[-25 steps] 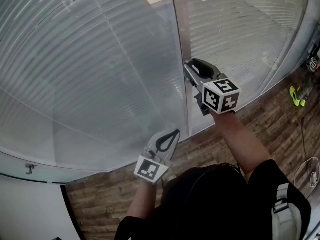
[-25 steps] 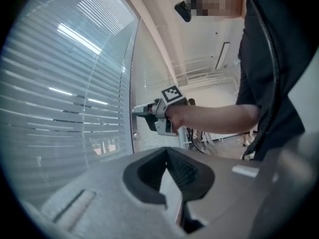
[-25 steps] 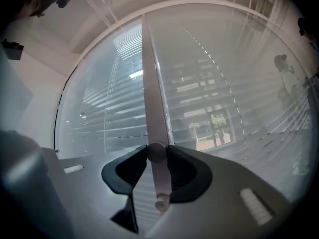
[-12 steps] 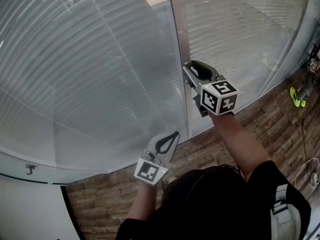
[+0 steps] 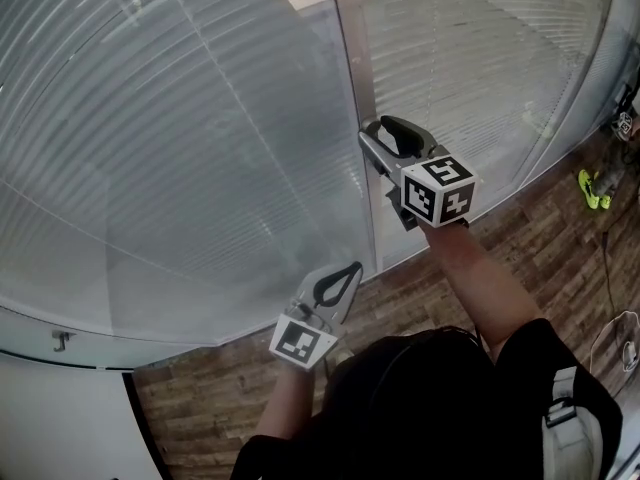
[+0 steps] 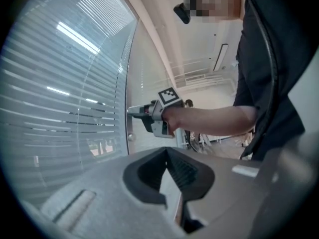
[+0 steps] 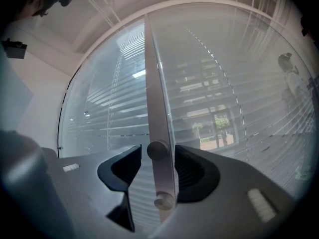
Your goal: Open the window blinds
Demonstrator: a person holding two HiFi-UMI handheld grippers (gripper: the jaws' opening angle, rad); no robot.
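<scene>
Office or similar commercial interior, by the fittings.

- Full-height glazing fills most of the head view, with fine horizontal slatted blinds (image 5: 180,148) across the panes; slats mostly closed, a clear strip at top centre.
- Slim metal post (image 5: 360,118) between two panes, carrying small round knobs (image 7: 157,150).
- Wood-look plank floor (image 5: 520,258) along the bottom right; plain white wall (image 5: 60,418) at lower left.
- Left gripper view, upper middle: high white ceiling with a long strip light (image 6: 221,57) and exposed beams or ducts.
- Right gripper view, through the slats right of centre: multi-storey building fronts (image 7: 199,103) and green trees (image 7: 219,123) in daylight.
</scene>
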